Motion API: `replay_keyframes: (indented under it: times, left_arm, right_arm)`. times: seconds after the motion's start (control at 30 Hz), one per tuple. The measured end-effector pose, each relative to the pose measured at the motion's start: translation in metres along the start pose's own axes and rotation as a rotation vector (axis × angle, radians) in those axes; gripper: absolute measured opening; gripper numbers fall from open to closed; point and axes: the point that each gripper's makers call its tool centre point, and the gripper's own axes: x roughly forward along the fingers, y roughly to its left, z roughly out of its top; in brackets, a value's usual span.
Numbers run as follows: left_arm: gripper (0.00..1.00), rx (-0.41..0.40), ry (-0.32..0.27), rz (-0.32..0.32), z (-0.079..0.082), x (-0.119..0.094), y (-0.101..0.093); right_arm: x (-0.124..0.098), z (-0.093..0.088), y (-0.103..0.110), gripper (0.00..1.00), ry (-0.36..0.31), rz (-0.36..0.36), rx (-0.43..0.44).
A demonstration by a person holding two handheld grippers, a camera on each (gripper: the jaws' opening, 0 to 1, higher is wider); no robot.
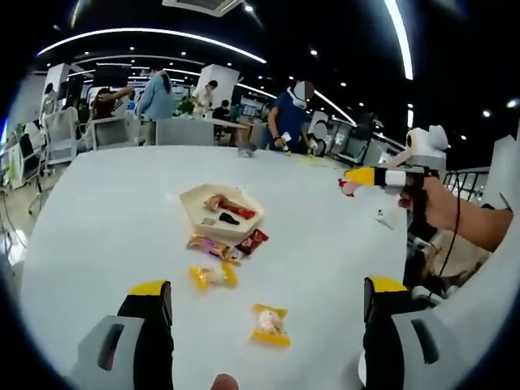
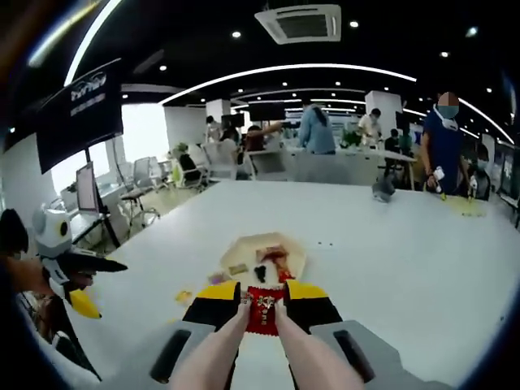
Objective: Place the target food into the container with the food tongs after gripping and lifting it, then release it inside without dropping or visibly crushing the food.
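Observation:
My right gripper is shut on pale food tongs, whose tips pinch a red snack packet held above the table just short of the beige tray. In the left gripper view that gripper hangs at the right in a hand, the red packet at its tip. My left gripper is wide open above the table with nothing between its jaws, and it comes into the right gripper view at the left. The tray holds several snacks.
Loose snacks lie on the white table in front of the tray: a red packet, a brown-yellow packet and two yellow sweets. People, chairs and desks stand beyond the far edge.

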Motion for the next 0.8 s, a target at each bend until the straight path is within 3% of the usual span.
replay_keyframes:
  times: [0.3, 0.6, 0.8]
  left_arm:
    - [0.98, -0.033, -0.032, 0.059, 0.008, -0.012, 0.014]
    - [0.98, -0.064, -0.026, 0.119, 0.002, -0.024, 0.03]
    - [0.98, -0.088, -0.02, 0.152, -0.005, -0.032, 0.037]
  right_arm:
    - [0.082, 0.04, 0.008, 0.2, -0.029, 0.08, -0.057]
    - [0.145, 0.049, 0.028, 0.2, -0.002, 0.157, -0.043]
    - [0.163, 0.048, 0.04, 0.2, 0.013, 0.188, -0.043]
